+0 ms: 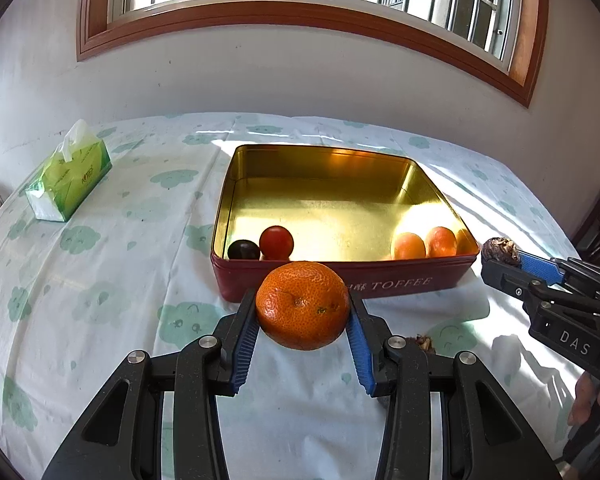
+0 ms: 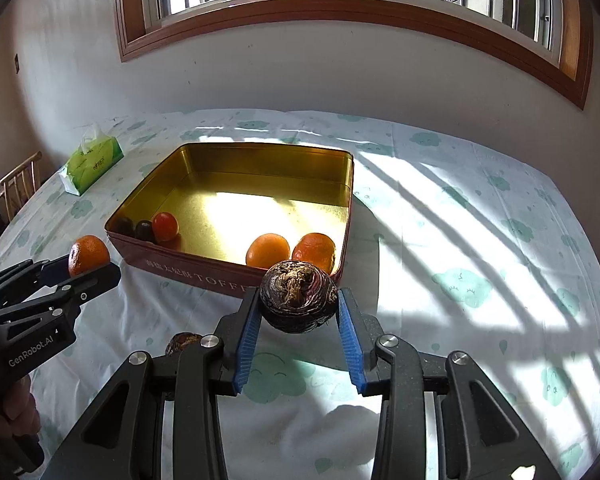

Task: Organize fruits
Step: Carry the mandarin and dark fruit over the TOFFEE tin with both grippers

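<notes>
My left gripper (image 1: 302, 312) is shut on an orange tangerine (image 1: 302, 305), held above the cloth just in front of the red toffee tin (image 1: 380, 284). My right gripper (image 2: 298, 307) is shut on a dark brown water chestnut (image 2: 298, 298), held near the tin's right front corner. The gold-lined tin (image 2: 236, 280) holds a red cherry tomato (image 1: 276, 242) and a dark round fruit (image 1: 243, 250) at the front left, and two tangerines (image 2: 268, 250) (image 2: 315, 250) at the front right. Each gripper shows in the other's view: right gripper (image 1: 504, 256), left gripper (image 2: 86, 264).
A green tissue box (image 1: 69, 176) lies at the table's far left. Another brown water chestnut (image 2: 184, 342) lies on the cloud-print cloth behind my right gripper's fingers. A wooden chair (image 2: 18, 184) stands at the left table edge. Wall and window rise behind the table.
</notes>
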Demonstrator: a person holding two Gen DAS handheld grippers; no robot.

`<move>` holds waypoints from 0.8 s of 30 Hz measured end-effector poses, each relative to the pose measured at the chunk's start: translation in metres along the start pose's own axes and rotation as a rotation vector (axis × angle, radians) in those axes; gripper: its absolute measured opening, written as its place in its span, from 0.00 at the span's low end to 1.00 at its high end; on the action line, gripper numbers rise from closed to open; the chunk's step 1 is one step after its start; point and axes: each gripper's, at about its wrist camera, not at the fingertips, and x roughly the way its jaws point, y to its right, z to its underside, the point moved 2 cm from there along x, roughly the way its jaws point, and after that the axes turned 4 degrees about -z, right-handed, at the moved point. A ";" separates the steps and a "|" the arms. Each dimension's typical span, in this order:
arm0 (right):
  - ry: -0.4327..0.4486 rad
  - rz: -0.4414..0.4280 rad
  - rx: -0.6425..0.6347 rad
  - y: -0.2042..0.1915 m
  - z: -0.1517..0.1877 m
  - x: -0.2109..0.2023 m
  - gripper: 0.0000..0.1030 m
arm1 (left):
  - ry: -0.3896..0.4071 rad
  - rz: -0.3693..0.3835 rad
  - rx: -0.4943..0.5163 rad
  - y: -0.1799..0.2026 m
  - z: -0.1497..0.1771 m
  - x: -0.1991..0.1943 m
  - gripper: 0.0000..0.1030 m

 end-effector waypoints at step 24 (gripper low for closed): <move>-0.042 -0.040 -0.061 -0.017 -0.045 0.071 0.34 | -0.048 -0.059 0.054 0.002 -0.041 0.067 0.42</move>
